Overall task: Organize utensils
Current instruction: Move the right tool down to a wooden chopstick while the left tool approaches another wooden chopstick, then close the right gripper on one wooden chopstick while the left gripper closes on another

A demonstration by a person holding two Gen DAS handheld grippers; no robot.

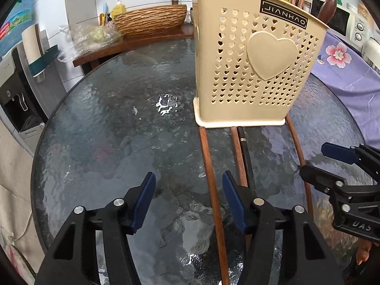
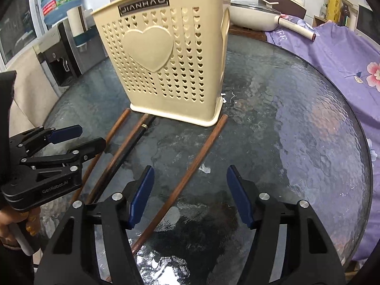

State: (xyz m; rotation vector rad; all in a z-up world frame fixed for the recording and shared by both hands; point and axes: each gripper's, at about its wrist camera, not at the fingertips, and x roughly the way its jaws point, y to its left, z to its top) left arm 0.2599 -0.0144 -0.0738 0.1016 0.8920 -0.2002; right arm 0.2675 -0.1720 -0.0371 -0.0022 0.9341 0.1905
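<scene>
Four chopsticks [image 2: 190, 163] – three brown, one black – lie on the glass table [image 2: 296, 123] just before the upright beige holder [image 2: 163, 71], with the left gripper [image 1: 188, 201] and right gripper [image 2: 190, 194] above them, both spread wide and empty.

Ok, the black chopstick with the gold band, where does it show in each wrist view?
Left wrist: the black chopstick lies centre-right, beside a brown chopstick, below the beige utensil holder.
Right wrist: the black chopstick lies left of centre, running from the utensil holder base toward the lower left.
Shared landmark: the holder's raised heart.
</scene>
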